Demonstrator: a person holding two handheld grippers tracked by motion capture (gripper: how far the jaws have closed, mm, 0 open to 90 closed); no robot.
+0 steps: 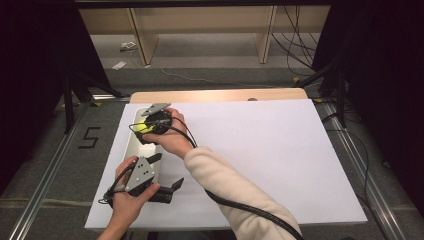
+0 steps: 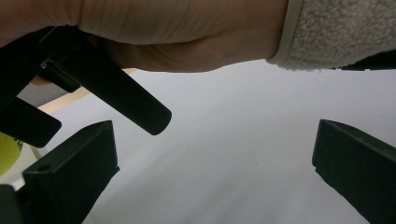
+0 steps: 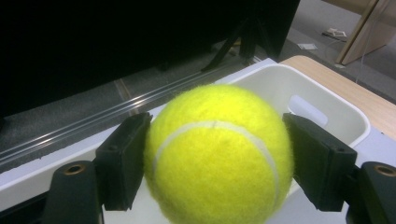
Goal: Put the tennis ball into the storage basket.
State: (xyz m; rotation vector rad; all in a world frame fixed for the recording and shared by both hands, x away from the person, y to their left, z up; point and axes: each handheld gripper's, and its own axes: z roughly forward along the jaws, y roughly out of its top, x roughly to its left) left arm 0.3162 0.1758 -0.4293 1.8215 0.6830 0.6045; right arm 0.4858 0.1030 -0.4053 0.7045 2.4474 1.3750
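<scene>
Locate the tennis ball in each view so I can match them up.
High view: tennis ball upper left, under the right gripper, over the white bin.
Left gripper view: a yellow sliver at the left edge, likely the ball.
Right gripper view: centre, clamped between the jaws.
Shared landmark: the white bin.

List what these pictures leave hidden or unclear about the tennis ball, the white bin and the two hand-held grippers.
- The white bin: in the right gripper view the tennis ball blocks its floor; in the high view both hands cover much of it.
- Tennis ball: its underside is cut off by the bottom edge of the right gripper view.
- Left hand-held gripper: its open jaws are cropped by the edges of the left gripper view.
</scene>
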